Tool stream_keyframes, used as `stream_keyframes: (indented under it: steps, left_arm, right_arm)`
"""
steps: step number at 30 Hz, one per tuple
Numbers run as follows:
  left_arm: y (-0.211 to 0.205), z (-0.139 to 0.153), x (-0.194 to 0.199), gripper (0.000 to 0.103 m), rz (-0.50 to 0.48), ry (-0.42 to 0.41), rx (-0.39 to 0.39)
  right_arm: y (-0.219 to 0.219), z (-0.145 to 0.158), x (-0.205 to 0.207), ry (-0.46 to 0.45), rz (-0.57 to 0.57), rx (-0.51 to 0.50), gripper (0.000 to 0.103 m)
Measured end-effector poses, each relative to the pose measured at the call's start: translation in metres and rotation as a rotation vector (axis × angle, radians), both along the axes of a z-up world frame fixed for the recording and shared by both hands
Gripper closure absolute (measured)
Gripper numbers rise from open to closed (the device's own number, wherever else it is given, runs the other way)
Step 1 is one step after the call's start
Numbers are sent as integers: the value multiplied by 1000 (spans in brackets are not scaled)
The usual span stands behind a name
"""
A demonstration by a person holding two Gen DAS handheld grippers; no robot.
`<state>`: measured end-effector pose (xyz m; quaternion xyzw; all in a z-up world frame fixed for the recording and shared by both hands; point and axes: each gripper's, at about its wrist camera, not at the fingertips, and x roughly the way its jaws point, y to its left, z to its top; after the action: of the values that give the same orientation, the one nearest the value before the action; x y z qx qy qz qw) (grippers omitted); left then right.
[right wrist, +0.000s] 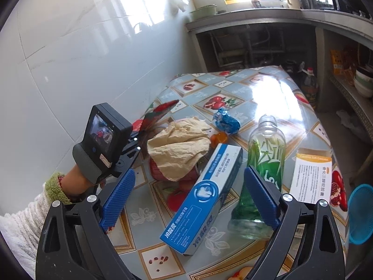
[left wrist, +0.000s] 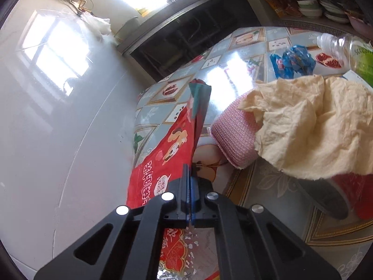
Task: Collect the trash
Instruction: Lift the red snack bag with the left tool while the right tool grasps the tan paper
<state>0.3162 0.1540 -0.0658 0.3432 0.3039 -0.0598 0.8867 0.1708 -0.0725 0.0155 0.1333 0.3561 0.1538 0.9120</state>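
Observation:
My left gripper [left wrist: 189, 175] is shut on a red snack bag [left wrist: 163, 158] and holds it above the table's left edge; the bag also shows in the right wrist view [right wrist: 160, 110]. My right gripper [right wrist: 188, 193] is open, above a blue and white box [right wrist: 205, 198]. An empty bottle with a green label [right wrist: 263, 161] stands by its right finger. A crumpled beige paper [right wrist: 179, 144] lies over a red can [right wrist: 158, 170]. A crumpled blue wrapper [right wrist: 226, 121] lies behind. In the left wrist view the paper [left wrist: 314, 126], wrapper [left wrist: 293, 61] and bottle [left wrist: 349, 51] show at right.
The table has a fruit-patterned cloth [right wrist: 233, 93]. A white and orange medicine box [right wrist: 310, 175] and a blue strainer [right wrist: 360, 212] are at the right. A pink woven item [left wrist: 233, 133] lies under the paper. A white tiled wall [left wrist: 58, 93] is on the left.

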Motion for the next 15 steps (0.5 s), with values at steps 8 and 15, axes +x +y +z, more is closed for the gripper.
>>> stream_keyframes:
  steps: [8, 15]
  left_arm:
    - [14, 41, -17, 103, 28, -102, -127]
    - [23, 67, -31, 103, 44, -159, -221]
  right_arm:
    - [40, -14, 84, 107, 251, -11, 13]
    - [80, -43, 154, 184, 361, -201, 13]
